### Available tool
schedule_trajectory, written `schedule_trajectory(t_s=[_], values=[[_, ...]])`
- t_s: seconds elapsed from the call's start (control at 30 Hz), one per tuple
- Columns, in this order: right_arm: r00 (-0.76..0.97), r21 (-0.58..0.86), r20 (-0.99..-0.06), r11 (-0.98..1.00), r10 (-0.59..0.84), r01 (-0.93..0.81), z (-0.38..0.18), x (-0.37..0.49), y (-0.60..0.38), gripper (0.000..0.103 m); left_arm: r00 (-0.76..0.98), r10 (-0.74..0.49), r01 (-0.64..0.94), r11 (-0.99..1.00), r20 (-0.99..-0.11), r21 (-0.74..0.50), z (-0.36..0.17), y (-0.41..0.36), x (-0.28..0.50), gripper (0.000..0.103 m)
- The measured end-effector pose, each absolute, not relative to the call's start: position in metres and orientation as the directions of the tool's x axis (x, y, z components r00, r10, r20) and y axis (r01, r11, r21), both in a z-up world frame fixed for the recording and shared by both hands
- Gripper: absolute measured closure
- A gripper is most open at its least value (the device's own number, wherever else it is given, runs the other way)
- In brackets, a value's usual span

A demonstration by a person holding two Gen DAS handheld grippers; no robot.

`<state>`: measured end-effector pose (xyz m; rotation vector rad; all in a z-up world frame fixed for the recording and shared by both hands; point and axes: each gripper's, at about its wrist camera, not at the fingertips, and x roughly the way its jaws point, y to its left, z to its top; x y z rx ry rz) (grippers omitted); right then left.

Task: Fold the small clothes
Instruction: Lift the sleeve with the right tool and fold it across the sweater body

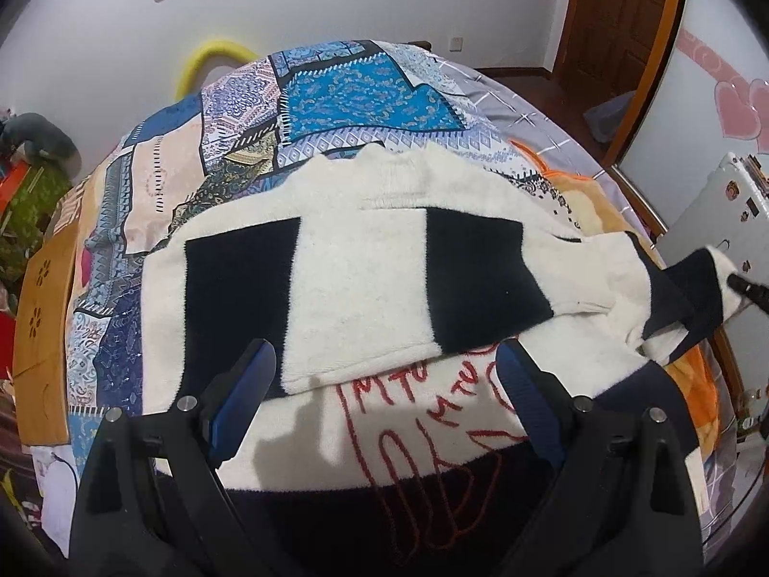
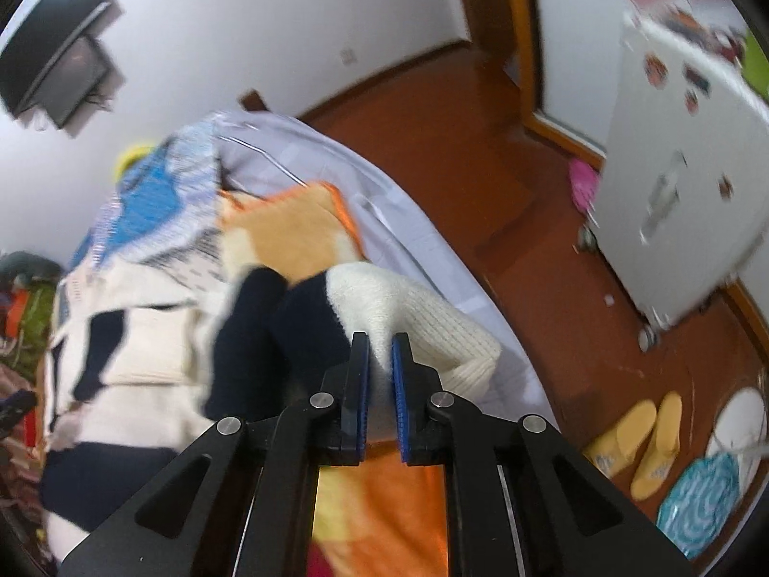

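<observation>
Spread over a patterned quilt (image 1: 336,96), the sweater (image 1: 355,264) is overhung by the wide-open left gripper (image 1: 384,375); its cuff (image 2: 432,322) is pinched by the right gripper (image 2: 380,341).

A home bedroom: a bed (image 1: 509,96) spread with a patchwork-print quilt (image 1: 336,91), a wall-mounted television (image 2: 57,72), a wooden door (image 1: 620,14), red-brown flooring (image 2: 480,154), yellow slippers (image 2: 639,442) on the floor, and a white cabinet (image 2: 673,182) bearing stickers.
</observation>
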<state>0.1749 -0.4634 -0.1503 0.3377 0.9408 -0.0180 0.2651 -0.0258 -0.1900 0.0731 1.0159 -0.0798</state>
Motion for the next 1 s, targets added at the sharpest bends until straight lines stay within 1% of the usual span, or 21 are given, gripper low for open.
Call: schedule_trajectory(t_s=[0.4,0.63,0.77,1.0], values=[[0.703,0.25,-0.667,0.963,0.245,-0.099,-0.044,0.211,-0.368,0.095,0.56,-0.039,0.062,0.998,-0.828,-0.005,-0.176,0.001,0.253,0.009],[0.723,0.231,-0.608,0.944,0.33,-0.237,-0.001,0.223,-0.302,0.095,0.594,-0.045,0.032,0.999,-0.803,-0.032,-0.162,0.025,0.245,0.009],[0.71,0.22,-0.593,0.925,0.379,-0.31,0.01,0.227,-0.259,0.095,0.617,-0.036,0.018,0.999,-0.786,-0.032,-0.155,0.04,0.238,0.009],[0.659,0.209,-0.601,0.884,0.453,-0.417,0.002,0.238,-0.185,0.095,0.646,-0.014,-0.002,1.0,-0.763,-0.021,-0.145,0.07,0.22,0.009]])
